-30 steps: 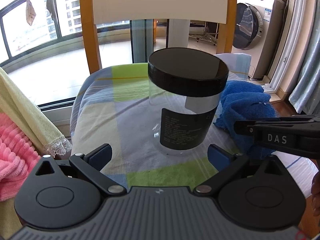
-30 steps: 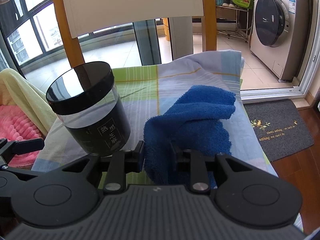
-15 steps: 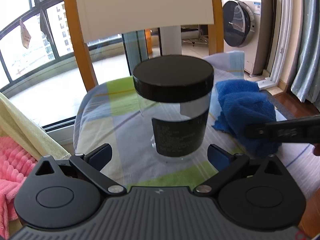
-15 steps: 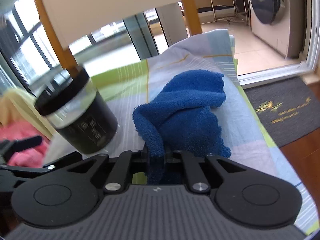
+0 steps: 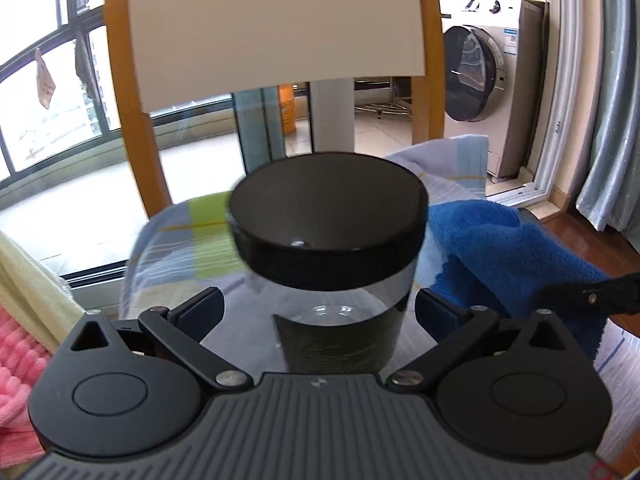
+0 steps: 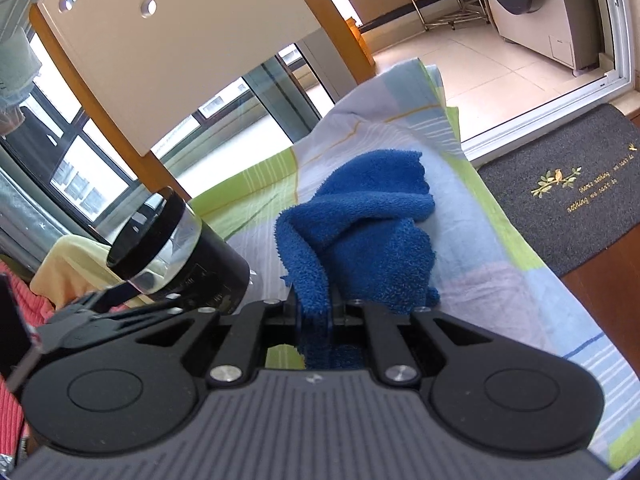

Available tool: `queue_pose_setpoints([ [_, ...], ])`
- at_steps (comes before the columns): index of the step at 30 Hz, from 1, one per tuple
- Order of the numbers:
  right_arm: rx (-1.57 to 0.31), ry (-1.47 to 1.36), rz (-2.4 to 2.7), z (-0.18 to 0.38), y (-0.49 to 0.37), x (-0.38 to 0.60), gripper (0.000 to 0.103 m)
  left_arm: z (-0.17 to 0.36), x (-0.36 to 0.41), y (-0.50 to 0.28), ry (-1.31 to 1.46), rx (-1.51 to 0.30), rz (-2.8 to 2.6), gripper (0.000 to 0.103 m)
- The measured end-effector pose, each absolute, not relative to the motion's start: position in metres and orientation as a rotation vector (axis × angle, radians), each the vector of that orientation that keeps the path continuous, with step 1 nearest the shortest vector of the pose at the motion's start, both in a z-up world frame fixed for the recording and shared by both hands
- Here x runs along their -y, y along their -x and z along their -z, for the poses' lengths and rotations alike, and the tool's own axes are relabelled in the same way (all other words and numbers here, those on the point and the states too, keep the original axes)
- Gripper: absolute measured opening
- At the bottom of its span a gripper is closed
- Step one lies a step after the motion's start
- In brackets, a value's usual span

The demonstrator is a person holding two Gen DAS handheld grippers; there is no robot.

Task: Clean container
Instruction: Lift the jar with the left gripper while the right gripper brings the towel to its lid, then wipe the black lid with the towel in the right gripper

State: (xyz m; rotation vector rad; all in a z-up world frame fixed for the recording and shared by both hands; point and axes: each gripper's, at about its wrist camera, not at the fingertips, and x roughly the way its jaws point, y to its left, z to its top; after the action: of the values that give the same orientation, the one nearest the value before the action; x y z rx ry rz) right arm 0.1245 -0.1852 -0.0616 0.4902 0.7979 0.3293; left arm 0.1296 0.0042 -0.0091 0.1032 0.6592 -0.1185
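While left tongs (image 5: 318,308) gape around jar (image 5: 328,240), right tongs (image 6: 314,306) tight on towel (image 6: 360,232).

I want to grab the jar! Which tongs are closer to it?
Left. The left tongs sit open around the jar; the right tongs pinch the blue towel beside it.

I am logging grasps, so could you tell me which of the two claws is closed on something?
The right claw, pinched shut on the blue towel; the left claw is open, straddling the black-lidded jar.
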Motion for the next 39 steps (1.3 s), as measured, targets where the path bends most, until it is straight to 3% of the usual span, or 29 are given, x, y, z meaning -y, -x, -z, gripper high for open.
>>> queue_pose_setpoints([
  [2, -0.781, -0.495, -0.339, 0.058, -0.123, 0.188, 0.009, 0.013, -0.001, -0.132, -0.121, -0.642, 0.123, 0.100],
  [4, -0.760, -0.496, -0.352, 0.053, -0.120, 0.192, 0.009, 0.015, 0.000, -0.134, -0.123, -0.625, 0.123, 0.086],
  [15, -0.597, -0.479, -0.708, -0.016, -0.119, 0.195, 0.009, 0.006, 0.001, -0.086, -0.159, -0.618, 0.213, 0.086],
  [31, -0.944, -0.136, -1.042, -0.040, -0.138, 0.123, 0.009, 0.009, 0.003, -0.070, -0.158, -0.647, 0.236, 0.086],
  [39, -1.047, -0.306, -1.063, -0.018, -0.167, 0.127, 0.002, 0.007, 0.005, -0.078, -0.162, -0.659, 0.223, 0.086],
])
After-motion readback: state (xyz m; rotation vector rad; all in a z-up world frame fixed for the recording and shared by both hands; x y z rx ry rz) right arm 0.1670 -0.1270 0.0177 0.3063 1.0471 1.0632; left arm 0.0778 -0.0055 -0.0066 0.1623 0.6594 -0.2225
